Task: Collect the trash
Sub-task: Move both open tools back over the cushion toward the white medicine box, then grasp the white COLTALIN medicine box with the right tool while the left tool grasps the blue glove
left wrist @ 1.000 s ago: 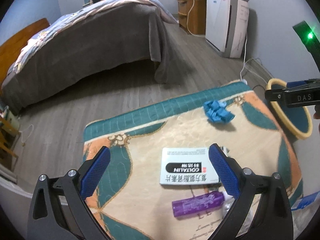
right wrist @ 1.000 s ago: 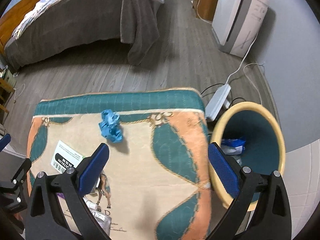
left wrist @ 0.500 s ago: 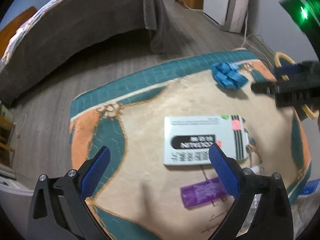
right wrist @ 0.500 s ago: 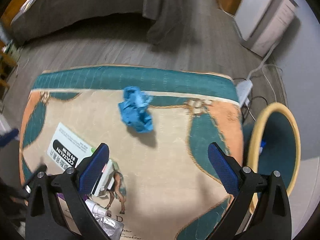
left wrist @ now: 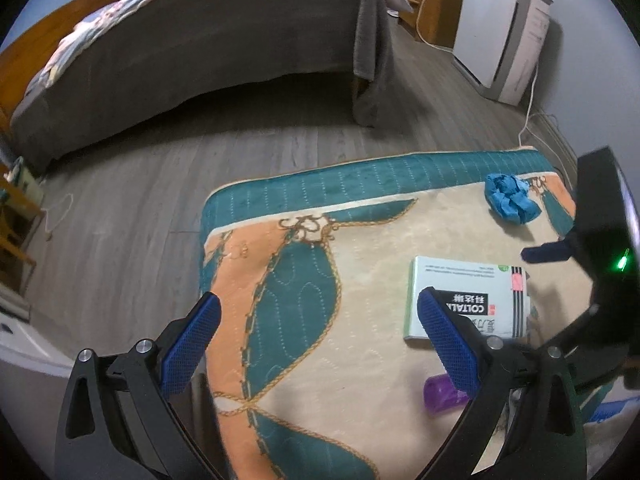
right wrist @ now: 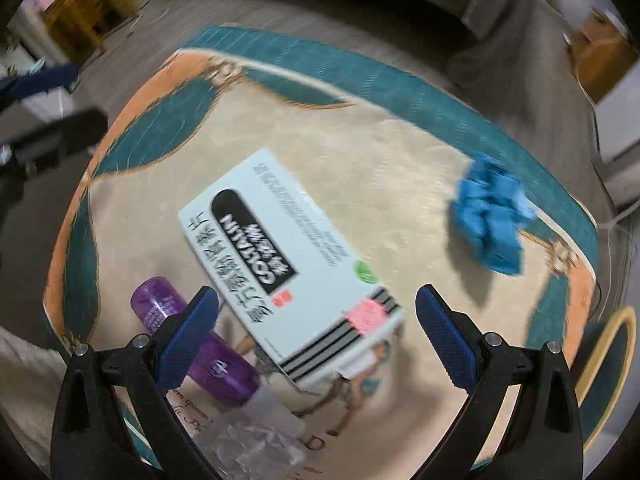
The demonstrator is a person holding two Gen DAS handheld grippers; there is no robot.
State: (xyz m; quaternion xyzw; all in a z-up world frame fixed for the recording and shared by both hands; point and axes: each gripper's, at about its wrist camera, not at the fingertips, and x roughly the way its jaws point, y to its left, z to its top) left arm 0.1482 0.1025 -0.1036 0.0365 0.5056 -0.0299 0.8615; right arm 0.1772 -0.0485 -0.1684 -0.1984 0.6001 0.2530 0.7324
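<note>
Teal-and-orange rug [right wrist: 400, 96] covers the counter; white box [right wrist: 292, 264] lies mid-rug, blue wad [right wrist: 490, 226] near far right corner, purple tube [right wrist: 192, 344] at near edge. Right tool [right wrist: 316, 334] wide open, empty, over box end: approach step. Next: lower, close across box. Left tool [left wrist: 320, 344] open, empty.

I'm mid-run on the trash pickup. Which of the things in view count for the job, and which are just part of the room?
For the job:
white box
purple tube
crumpled blue wad
clear crinkled wrapper
yellow-rimmed bin

Just there:
patterned mat
bed
white appliance
wooden cabinet
</note>
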